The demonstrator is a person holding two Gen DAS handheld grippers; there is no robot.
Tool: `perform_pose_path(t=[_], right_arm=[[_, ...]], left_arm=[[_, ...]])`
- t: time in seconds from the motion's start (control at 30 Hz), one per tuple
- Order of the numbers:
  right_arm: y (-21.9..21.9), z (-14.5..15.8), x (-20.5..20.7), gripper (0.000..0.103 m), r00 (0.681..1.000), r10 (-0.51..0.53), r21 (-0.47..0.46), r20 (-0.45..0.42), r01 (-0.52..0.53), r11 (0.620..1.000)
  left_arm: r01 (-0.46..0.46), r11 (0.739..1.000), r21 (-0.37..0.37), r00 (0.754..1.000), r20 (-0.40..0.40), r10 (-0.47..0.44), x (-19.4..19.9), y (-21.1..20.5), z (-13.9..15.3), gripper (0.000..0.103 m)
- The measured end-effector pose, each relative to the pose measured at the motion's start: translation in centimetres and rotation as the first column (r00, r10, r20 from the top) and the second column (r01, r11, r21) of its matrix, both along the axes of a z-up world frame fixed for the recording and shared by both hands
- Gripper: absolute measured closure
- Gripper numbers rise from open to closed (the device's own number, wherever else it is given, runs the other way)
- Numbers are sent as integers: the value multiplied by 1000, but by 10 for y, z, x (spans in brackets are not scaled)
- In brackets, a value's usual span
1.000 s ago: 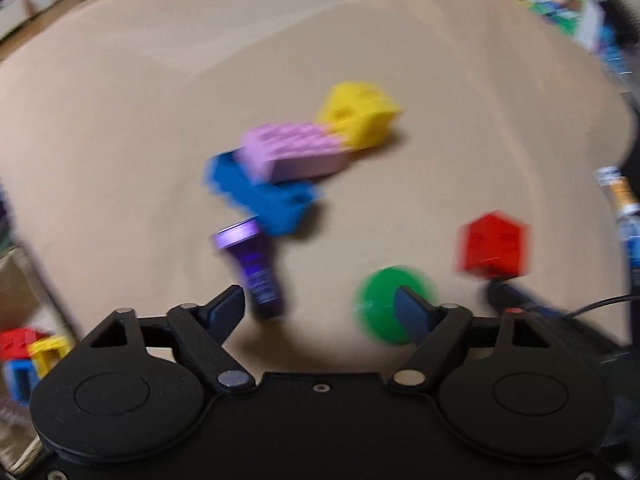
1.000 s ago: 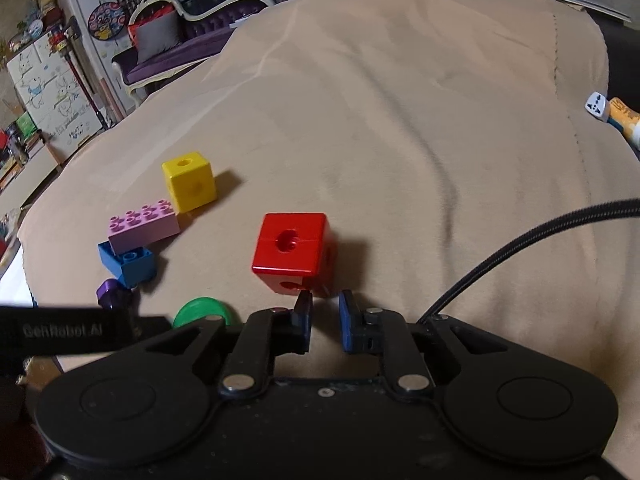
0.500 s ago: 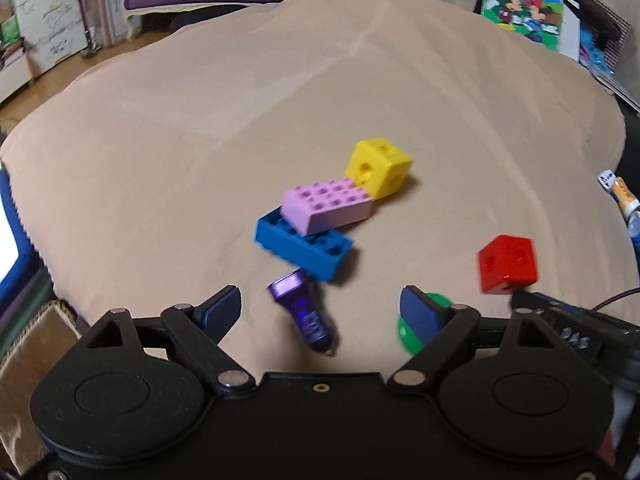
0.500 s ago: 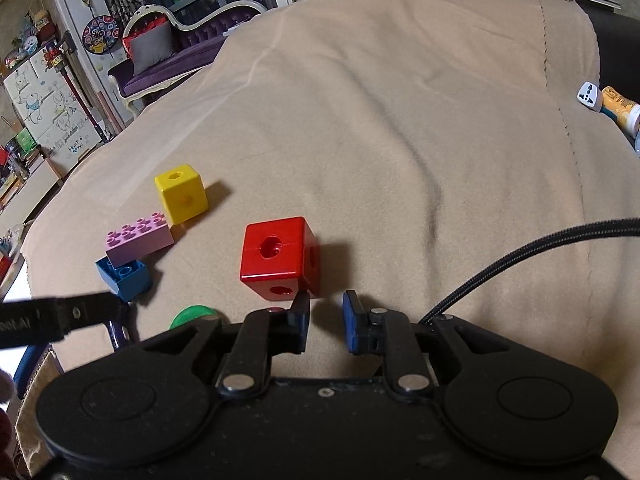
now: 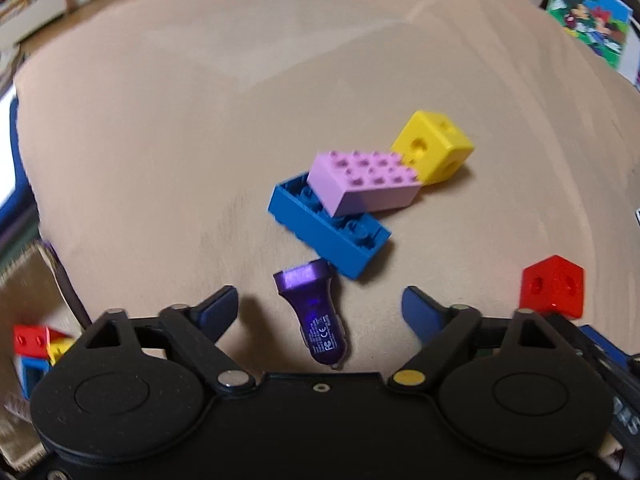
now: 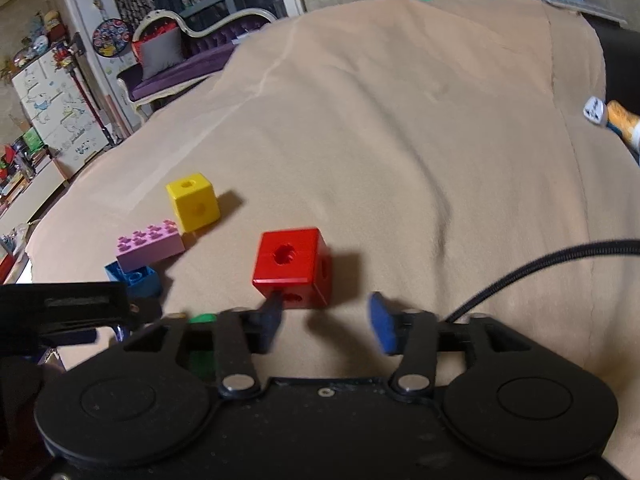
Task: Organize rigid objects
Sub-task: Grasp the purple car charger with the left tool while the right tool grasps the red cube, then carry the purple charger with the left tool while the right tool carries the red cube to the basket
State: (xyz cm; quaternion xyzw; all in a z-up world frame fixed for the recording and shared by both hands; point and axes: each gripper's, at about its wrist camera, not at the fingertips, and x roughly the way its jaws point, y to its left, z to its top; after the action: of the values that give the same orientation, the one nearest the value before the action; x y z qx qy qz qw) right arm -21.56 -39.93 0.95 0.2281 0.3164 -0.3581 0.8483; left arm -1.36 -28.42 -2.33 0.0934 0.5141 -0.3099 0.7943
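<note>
Purple charger lay lengthwise between the closing, untouching left gripper jaws; right gripper, opening empty, sat just behind the red cube.

Red cube, purple charger

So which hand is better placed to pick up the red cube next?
Right. The right gripper is opening directly before the red cube, nothing between its fingers yet. The left gripper straddles the purple charger.
</note>
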Motion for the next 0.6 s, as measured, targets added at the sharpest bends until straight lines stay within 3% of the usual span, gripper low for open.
perform_pose_path(t=[0.1, 0.17, 0.23, 0.33, 0.37, 0.4, 0.43, 0.6], right_arm=[[4, 2, 7, 30, 1000, 7, -45, -4, -7, 999], [3, 2, 15, 28, 1000, -4, -65, -16, 3, 998], [0, 0, 23, 26, 1000, -13, -73, -26, 11, 997], [-2, -5, 35, 26, 998, -27, -76, -65, 22, 997], [-1, -7, 38, 32, 995, -36, -82, -88, 29, 996], [-1, -9, 39, 57, 994, -41, -86, -103, 32, 996], [-1, -10, 39, 66, 993, -35, -78, -109, 26, 997], [-7, -5, 28, 67, 997, -43, -38, -59, 41, 998]], left_arm=[[-7, 1000, 10, 1000, -1, 7, 4, -4, -4, 38], [25, 1000, 10, 999, 26, -26, 2, -7, 1, 63], [41, 999, 14, 999, 22, -41, 4, -10, 5, 76], [25, 1000, -5, 1000, -14, -25, 8, -5, 6, 76], [21, 1000, -12, 1000, -21, -21, 10, -1, 6, 76], [21, 1000, -16, 999, -27, -21, 10, 1, 6, 76], [22, 1000, -19, 999, -31, -22, 10, 3, 6, 76], [11, 999, -34, 998, -58, -13, 11, 13, 11, 76]])
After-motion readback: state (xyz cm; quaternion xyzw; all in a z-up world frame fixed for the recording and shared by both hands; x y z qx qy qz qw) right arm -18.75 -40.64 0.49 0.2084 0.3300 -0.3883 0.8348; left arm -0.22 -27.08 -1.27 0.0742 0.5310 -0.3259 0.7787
